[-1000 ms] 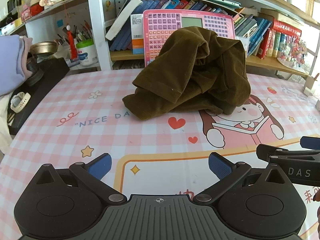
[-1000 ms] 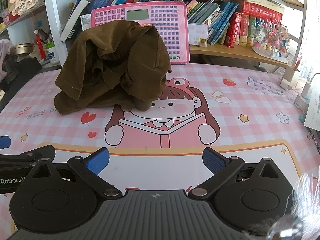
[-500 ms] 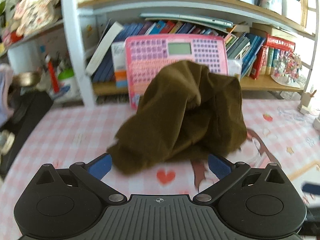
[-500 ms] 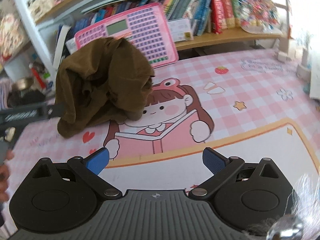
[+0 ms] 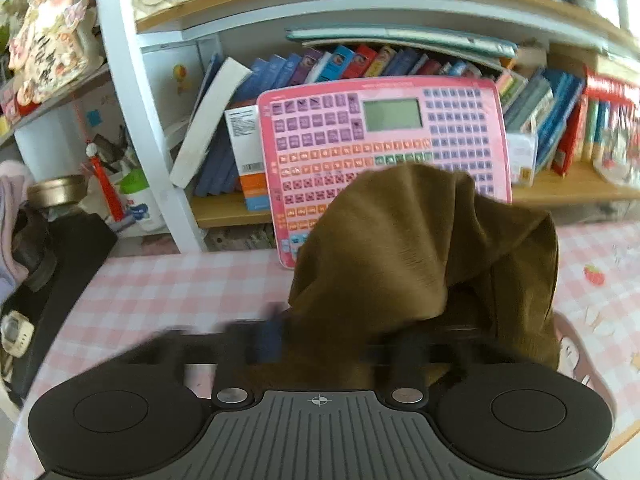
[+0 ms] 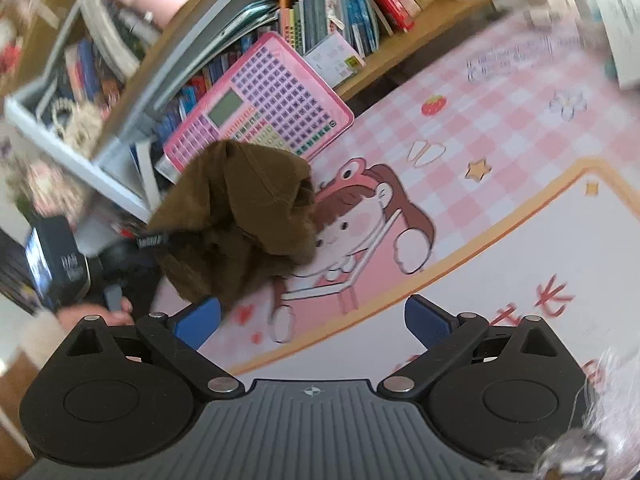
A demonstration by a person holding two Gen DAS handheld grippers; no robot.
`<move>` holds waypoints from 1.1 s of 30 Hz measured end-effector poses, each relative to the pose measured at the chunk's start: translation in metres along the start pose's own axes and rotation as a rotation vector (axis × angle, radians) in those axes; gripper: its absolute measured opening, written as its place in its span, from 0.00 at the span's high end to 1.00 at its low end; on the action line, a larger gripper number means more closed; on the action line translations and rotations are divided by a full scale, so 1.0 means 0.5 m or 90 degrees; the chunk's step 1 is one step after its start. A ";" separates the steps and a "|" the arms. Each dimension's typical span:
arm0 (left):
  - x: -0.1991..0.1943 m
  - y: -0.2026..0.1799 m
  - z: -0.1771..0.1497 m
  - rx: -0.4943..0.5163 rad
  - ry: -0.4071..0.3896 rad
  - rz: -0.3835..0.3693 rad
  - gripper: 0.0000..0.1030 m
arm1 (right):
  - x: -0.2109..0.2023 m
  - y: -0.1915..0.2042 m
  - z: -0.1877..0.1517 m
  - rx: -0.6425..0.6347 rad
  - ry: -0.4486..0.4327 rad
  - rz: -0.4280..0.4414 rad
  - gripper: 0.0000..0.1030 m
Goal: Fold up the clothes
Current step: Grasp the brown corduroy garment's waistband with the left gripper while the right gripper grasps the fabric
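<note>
One brown garment [image 5: 404, 256], crumpled in a heap on the bench [image 5: 168, 280], which had a pink checked mat w/ a cartoon girl [image 6: 360, 220] printed on it. One pink toy keyboard [image 5: 384, 148] leaned vs. the bookshelf [image 5: 224, 208] right behind the heap. Two hand-held grippers total, one per view.

Left hand-held gripper [image 5: 356, 340]: fingers blurred, drawn in toward each other and pushed into the near lower edge of the garment. Cloth covered the tips, so couldn't tell if it was clamped on fabric or only touching. In the right wrist view its dark body [image 6: 120, 256] showed at the heap's left side, tip buried in the cloth.

Right hand-held gripper [image 6: 312, 320]: jaws spread wide, blue pads [image 6: 428, 320] well apart, nothing between them. View tilted. Its left pad sat just beside the garment's near bottom edge; contact not clear.

Garment lay ahead and left of the right hand-held gripper, directly in front of and partly over the left one, and overlapped the cartoon girl's head on the mat.
</note>
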State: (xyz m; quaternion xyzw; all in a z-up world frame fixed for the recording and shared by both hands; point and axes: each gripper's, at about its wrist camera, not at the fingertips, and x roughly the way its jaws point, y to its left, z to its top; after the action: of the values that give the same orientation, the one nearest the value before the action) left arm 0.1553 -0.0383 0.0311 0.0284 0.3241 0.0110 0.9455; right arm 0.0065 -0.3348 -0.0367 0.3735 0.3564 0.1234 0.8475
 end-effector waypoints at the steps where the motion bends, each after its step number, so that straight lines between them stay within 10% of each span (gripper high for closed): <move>1: -0.012 0.010 0.006 -0.016 -0.004 -0.017 0.97 | 0.000 -0.006 0.006 0.026 0.003 0.018 0.05; 12: -0.321 0.014 0.054 -0.056 -0.189 -0.169 0.98 | 0.102 -0.090 0.033 0.448 0.058 0.217 0.05; 22: -0.455 0.032 0.043 -0.082 -0.224 -0.137 0.98 | 0.211 -0.074 -0.003 0.649 0.103 0.337 0.04; 33: -0.494 0.088 0.015 -0.136 -0.198 -0.069 0.98 | 0.324 -0.035 -0.050 0.739 0.136 0.344 0.05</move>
State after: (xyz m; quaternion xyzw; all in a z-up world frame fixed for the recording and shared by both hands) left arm -0.0351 -0.0045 0.1908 -0.0880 0.1720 -0.0100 0.9811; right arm 0.1041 -0.2564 -0.1439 0.8329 0.3409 0.1560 0.4070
